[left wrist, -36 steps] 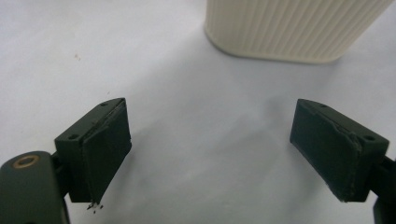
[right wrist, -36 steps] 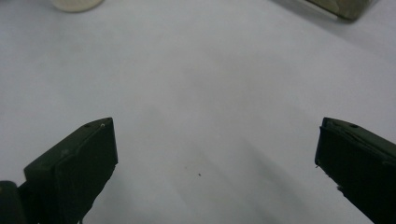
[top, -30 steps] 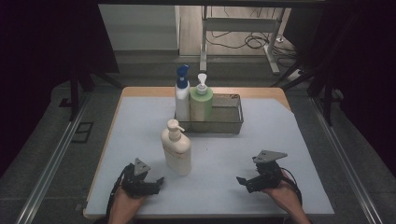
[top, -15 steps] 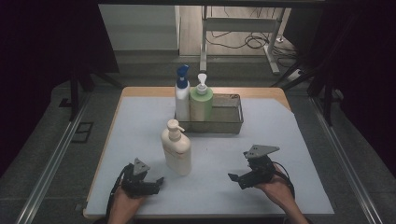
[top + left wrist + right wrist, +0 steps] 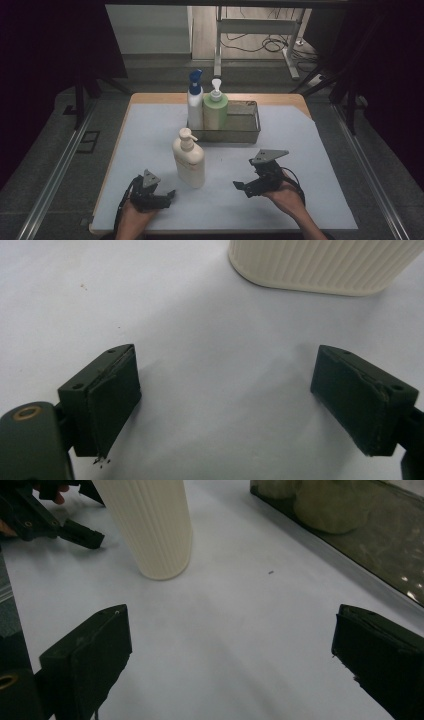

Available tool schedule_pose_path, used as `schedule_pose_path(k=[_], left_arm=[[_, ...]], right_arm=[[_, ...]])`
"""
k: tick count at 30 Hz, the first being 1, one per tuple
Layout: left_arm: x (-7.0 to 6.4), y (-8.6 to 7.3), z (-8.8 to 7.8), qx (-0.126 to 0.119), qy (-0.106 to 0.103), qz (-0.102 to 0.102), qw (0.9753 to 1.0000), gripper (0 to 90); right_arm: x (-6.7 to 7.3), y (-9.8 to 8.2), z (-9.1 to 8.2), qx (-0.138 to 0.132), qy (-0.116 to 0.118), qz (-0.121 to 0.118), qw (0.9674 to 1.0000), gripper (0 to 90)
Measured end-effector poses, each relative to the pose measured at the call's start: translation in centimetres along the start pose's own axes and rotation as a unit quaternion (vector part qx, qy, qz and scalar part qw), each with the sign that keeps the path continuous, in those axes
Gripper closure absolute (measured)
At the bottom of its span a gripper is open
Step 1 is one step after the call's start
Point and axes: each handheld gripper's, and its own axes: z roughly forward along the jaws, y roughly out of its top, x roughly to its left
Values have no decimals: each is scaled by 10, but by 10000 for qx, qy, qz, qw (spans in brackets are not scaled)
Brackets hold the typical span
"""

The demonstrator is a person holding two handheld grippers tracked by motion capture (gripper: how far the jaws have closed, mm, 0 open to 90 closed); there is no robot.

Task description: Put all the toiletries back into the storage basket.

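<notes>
At the middle of the high view, on the surface (image 5: 310, 150), the cream bottle (image 5: 189, 160) stands upright, long axis vertical, pump spout pointing right. My right hand-held gripper (image 5: 240, 186) and left hand-held gripper (image 5: 170, 194) flank it, both released, jaws apart, ready to grasp.

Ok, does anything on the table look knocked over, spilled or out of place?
Nothing is spilled or tipped. The cream pump bottle stands upright alone on the white mat, outside the metal tray holding the other two bottles.

High view: overhead, facing forward. 2 gripper views: low, close to table; both share cream bottle (image 5: 189, 160).
</notes>
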Motion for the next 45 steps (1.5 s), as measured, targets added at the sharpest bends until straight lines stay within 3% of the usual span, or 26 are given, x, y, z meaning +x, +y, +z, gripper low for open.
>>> schedule_pose_path(k=[25, 45], left_arm=[[0, 0, 0, -10, -4, -13, 10000, 121], [0, 0, 0, -12, -4, -15, 10000, 121]], right_arm=[[28, 40, 33, -6, 272, -330, 9991, 22], [44, 67, 57, -51, 307, -245, 9992, 48]])
